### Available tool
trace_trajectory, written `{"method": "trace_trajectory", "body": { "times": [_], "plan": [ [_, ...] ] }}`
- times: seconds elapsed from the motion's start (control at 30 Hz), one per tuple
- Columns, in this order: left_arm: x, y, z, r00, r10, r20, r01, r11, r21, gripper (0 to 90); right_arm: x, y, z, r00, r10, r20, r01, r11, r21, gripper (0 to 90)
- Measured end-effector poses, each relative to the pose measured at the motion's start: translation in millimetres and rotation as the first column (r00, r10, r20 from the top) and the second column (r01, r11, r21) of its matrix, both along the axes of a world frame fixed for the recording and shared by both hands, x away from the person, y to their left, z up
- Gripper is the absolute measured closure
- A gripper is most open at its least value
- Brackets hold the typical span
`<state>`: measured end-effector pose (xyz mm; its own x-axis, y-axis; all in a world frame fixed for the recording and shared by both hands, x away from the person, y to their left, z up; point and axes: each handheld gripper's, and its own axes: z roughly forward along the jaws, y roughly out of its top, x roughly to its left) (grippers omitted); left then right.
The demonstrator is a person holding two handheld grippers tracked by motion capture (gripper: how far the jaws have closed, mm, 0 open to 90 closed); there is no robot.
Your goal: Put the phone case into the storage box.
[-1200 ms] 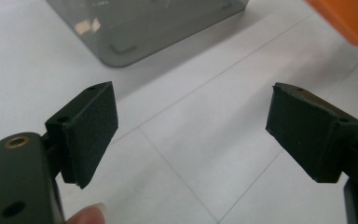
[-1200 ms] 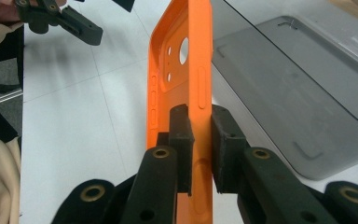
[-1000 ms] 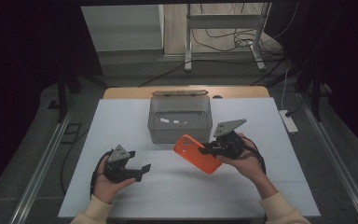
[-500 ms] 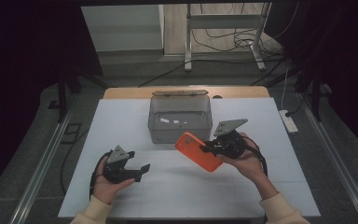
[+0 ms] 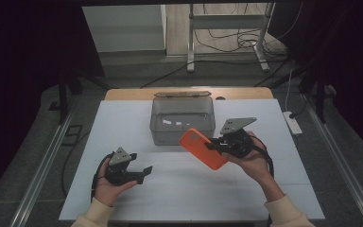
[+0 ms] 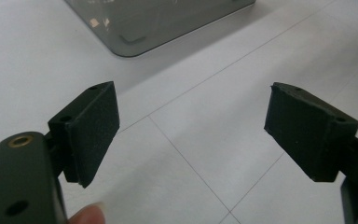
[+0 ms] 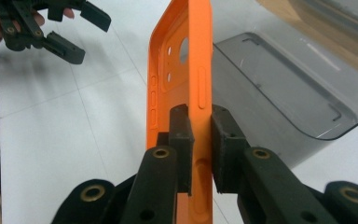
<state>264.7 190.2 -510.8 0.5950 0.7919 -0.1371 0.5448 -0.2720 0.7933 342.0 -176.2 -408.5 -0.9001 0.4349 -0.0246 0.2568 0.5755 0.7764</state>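
An orange phone case (image 5: 202,148) hangs above the white table, held by one edge in my right gripper (image 5: 216,145). In the right gripper view the two pads clamp the case's side wall (image 7: 199,93), its camera holes facing left. A smoky clear plastic box (image 5: 183,119) stands open-topped just behind the case, at the table's middle. My left gripper (image 5: 142,173) rests low at the front left, jaws wide apart with nothing between them (image 6: 191,135); only bare table lies ahead of it, with a corner of the box (image 6: 158,23) beyond.
The box's lid (image 5: 183,94) lies behind it on a wooden strip at the table's far edge. A white power strip (image 5: 294,124) lies on the floor to the right. Metal rails run along both sides of the table (image 5: 123,123).
The right gripper has shifted the orange case slightly; otherwise nothing has visibly changed. The left gripper has kept still.
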Motion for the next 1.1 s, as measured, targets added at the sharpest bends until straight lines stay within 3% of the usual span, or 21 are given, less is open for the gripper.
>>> {"method": "trace_trajectory", "body": {
  "times": [0.2, 0.37, 1.1],
  "plan": [
    [0.3, 2.0, 0.7, 1.0000, 0.002, 0.000, -0.002, 1.0000, -0.004, 17.4, -0.9, -3.1, 8.4, 0.9986, -0.050, 0.019, 0.050, 0.9987, 0.008, 80.4],
    [0.6, 2.2, 0.5, 1.0000, 0.004, -0.001, -0.004, 1.0000, -0.004, 17.4, -1.5, -4.8, 13.3, 0.9978, -0.060, 0.029, 0.059, 0.9981, 0.019, 80.4],
    [0.2, 2.1, 0.9, 1.0000, 0.001, -0.001, -0.001, 1.0000, -0.005, 17.5, -1.5, 0.8, 22.7, 0.9901, -0.125, 0.064, 0.127, 0.9918, -0.019, 80.4]
  ]
}}
